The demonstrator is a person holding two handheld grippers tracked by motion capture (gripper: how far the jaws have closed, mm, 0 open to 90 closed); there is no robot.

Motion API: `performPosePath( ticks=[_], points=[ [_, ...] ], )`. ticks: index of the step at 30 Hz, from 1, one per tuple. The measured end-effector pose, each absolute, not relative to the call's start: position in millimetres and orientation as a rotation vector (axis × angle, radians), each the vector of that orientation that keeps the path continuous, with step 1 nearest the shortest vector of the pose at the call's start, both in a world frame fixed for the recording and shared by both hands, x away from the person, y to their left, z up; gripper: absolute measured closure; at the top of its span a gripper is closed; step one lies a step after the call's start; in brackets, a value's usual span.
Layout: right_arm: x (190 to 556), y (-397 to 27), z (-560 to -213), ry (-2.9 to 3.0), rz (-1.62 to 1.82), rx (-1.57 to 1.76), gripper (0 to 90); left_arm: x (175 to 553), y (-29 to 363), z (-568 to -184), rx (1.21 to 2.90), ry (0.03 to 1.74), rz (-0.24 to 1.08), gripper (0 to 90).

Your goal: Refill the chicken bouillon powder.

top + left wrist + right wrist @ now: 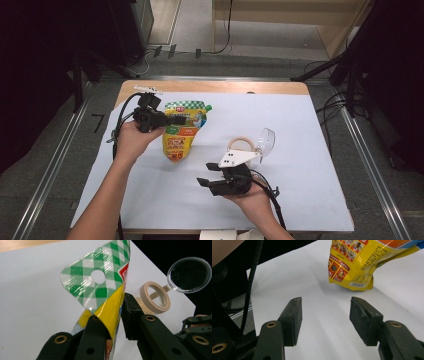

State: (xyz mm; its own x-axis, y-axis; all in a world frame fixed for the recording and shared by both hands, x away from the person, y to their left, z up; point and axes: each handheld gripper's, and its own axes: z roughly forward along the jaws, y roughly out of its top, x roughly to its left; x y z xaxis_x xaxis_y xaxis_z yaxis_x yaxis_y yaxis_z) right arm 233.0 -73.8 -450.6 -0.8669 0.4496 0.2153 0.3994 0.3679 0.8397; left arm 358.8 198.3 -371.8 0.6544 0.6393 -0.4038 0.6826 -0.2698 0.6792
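Note:
A yellow food pouch (180,141) with a green-checked top stands tilted on the white table cover, its bottom edge resting on the cover (359,286). My left gripper (176,120) reaches in from the left at the pouch's upper part. The pouch (100,277) sits between its jaws, leaning on one finger (97,327), with a thin gap to the other pad, so the jaws are open. My right gripper (206,174) hovers low over the cover near the front, open (325,305), with nothing between its fingers, pointing toward the pouch (362,262).
A small clear jar (241,145) with a beige rim (155,297) lies right of the pouch, its clear flip lid (267,140) swung open. The white cover (310,120) spans the wooden table. Dark stands and cables flank both sides.

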Motion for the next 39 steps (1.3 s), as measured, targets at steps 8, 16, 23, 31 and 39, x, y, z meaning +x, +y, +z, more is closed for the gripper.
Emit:
performPosePath(
  ticks=[8, 16, 23, 31, 39],
  points=[
    [234.6, -75.9, -449.5, 2.552, 1.547, 0.803, 45.1, 355.6, 207.3, -362.0, 1.974, 1.002, -0.054, 68.1],
    [236.5, -77.9, -448.2, 2.553, 1.538, 0.821, 45.1, 350.7, 211.9, -349.4, 1.982, 0.950, -0.035, 59.7],
    [237.8, -79.0, -447.5, 2.560, 1.531, 0.833, 45.3, 346.6, 215.0, -340.3, 2.005, 0.943, -0.011, 57.8],
    [238.7, -80.2, -445.9, 2.567, 1.529, 0.850, 45.5, 345.7, 218.7, -337.2, 2.006, 0.940, -0.007, 56.7],
    [240.4, -82.5, -443.4, 2.574, 1.530, 0.856, 45.6, 344.3, 225.3, -333.0, 2.014, 0.967, 0.012, 49.4]
  ],
)
